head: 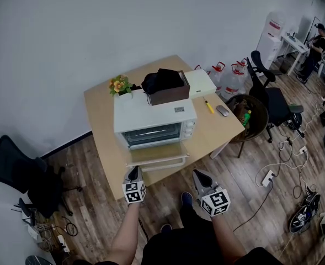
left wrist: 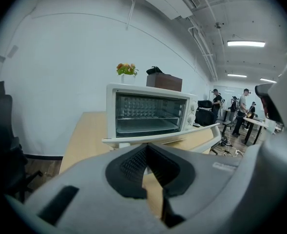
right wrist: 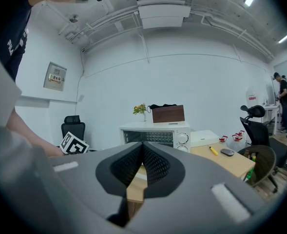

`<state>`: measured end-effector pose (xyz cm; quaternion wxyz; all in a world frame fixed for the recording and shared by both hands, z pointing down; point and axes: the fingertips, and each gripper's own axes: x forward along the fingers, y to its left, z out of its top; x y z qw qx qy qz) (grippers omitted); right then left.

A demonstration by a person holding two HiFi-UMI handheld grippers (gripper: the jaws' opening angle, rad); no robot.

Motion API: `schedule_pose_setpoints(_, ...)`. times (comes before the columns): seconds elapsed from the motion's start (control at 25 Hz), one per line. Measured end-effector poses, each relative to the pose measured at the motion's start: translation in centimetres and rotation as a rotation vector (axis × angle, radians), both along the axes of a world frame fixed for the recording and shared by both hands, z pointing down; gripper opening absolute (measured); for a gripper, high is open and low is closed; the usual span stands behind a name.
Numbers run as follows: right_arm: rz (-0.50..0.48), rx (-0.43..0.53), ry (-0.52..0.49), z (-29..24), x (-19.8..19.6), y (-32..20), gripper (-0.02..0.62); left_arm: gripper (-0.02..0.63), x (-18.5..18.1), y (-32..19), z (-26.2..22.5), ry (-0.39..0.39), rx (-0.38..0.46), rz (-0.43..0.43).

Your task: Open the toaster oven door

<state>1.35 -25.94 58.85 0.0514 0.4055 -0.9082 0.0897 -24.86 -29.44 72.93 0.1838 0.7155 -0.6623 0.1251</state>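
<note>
The white toaster oven [head: 154, 117] stands on the wooden table [head: 99, 142]. Its door [head: 156, 154] is folded down flat toward me, so the rack inside shows. My left gripper [head: 133, 175] hovers just off the table's front edge, close below the door's handle [head: 163, 164], jaws shut and holding nothing. My right gripper [head: 200, 176] hangs to the right of it, off the table, also shut and empty. In the left gripper view the oven [left wrist: 148, 113] and its lowered door [left wrist: 167, 136] lie beyond the left gripper [left wrist: 147, 147]. The right gripper view has the oven [right wrist: 158, 133] behind the right gripper [right wrist: 143, 147].
A brown box [head: 170, 94] with a black bag and a flower pot [head: 120, 86] sit on and behind the oven. A white box [head: 200, 83], yellow pen [head: 208, 106] and mouse [head: 222, 110] lie at the right. Office chairs [head: 272, 95], water jugs [head: 228, 73] and floor cables [head: 272, 173] surround the table.
</note>
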Motion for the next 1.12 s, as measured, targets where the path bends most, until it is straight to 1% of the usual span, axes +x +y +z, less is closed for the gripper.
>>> schedule_pose_setpoints(0.48,0.004,-0.002,-0.005,-0.2,0.2,-0.1,0.006,-0.005,0.6,1.8,3.8,0.042,-0.104,-0.030)
schedule_pose_setpoints(0.76,0.011,-0.005,-0.007,-0.4,0.4,-0.1,0.006,-0.005,0.7,2.4,4.9,0.051,-0.138,-0.038)
schedule_pose_setpoints(1.12,0.000,-0.005,0.003,0.0,-0.2,0.0,0.006,-0.004,0.7,2.7,6.2,0.055,-0.150,-0.033)
